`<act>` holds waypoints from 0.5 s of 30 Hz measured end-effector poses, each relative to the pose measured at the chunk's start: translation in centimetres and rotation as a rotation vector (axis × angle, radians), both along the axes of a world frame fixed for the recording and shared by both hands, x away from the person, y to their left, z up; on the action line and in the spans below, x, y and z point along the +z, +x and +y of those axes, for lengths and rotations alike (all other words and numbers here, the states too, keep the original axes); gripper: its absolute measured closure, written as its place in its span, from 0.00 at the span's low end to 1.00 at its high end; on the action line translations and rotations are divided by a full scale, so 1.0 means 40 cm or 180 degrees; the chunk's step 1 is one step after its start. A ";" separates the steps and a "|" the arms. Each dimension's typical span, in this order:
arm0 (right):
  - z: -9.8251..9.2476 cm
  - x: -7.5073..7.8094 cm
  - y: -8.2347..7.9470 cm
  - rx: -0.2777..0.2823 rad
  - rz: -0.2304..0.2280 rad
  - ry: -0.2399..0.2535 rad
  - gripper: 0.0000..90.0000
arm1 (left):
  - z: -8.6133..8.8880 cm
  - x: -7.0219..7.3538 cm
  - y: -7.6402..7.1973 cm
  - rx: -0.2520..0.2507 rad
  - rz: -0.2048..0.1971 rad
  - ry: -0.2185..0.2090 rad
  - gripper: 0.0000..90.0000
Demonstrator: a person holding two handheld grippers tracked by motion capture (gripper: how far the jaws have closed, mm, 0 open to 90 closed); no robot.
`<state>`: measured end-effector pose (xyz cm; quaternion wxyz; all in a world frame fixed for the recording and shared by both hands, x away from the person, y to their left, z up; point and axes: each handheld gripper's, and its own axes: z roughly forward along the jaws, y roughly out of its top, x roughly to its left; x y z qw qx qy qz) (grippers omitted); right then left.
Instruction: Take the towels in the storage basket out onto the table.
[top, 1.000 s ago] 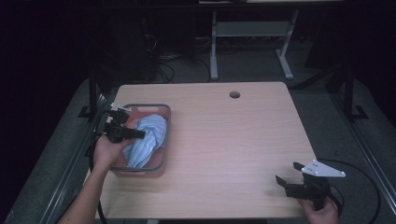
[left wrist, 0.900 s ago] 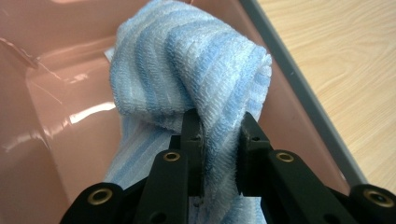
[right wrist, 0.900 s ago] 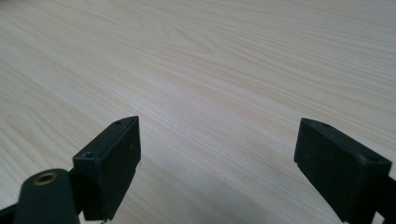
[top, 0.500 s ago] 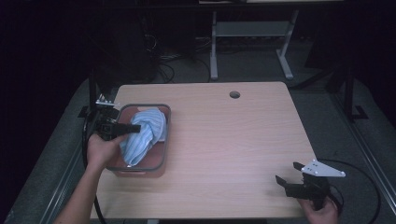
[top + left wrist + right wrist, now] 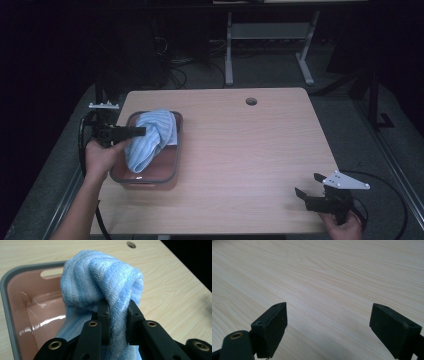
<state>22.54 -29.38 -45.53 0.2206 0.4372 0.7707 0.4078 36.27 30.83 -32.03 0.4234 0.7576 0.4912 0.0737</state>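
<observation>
A dim lab or recording studio: a bare wooden table (image 5: 240, 150) on grey carpet (image 5: 345, 100), with cables (image 5: 175, 65) and a metal stand (image 5: 270, 45) at the frame's top.

Left gripper (image 5: 140, 131): drawn back toward the desk's left edge, jaws clamped on cloth
Blue cloth (image 5: 150, 137): lifted higher, bunched over the pink bin's (image 5: 172, 170) far-left corner
</observation>
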 end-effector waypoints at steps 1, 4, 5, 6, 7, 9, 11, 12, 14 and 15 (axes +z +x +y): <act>0.000 0.000 0.000 0.0000 0.0000 0.0000 0.16 | 0.001 0.003 -0.002 0.0005 -0.0009 -0.0020 0.86; -0.002 0.001 0.000 0.0003 -0.0009 -0.0002 0.16 | 0.004 0.015 -0.007 0.0004 -0.0050 -0.0087 0.86; -0.002 0.001 0.000 -0.0001 -0.0011 0.0002 0.16 | 0.004 0.020 -0.008 -0.0006 -0.0071 -0.0078 0.86; -0.003 0.001 -0.001 -0.0007 -0.0012 0.0009 0.16 | 0.003 0.030 -0.011 -0.0012 -0.0092 -0.0070 0.86; -0.003 0.001 -0.001 -0.0007 -0.0012 0.0009 0.16 | 0.003 0.030 -0.011 -0.0012 -0.0092 -0.0070 0.86; -0.004 0.002 -0.001 -0.0014 -0.0006 0.0016 0.16 | 0.002 0.039 -0.013 -0.0031 -0.0110 -0.0094 0.86; -0.005 0.003 -0.001 -0.0015 -0.0014 0.0011 0.16 | 0.000 0.047 -0.015 -0.0066 -0.0114 -0.0097 0.86; -0.004 0.003 -0.001 -0.0016 -0.0013 0.0012 0.16 | -0.002 0.050 -0.016 -0.0079 -0.0119 -0.0109 0.86; -0.004 0.003 -0.001 -0.0009 -0.0023 0.0008 0.16 | -0.013 0.057 -0.020 -0.0125 -0.0133 -0.0100 0.86; -0.004 0.003 -0.001 -0.0009 -0.0023 0.0008 0.16 | -0.013 0.057 -0.020 -0.0125 -0.0133 -0.0100 0.86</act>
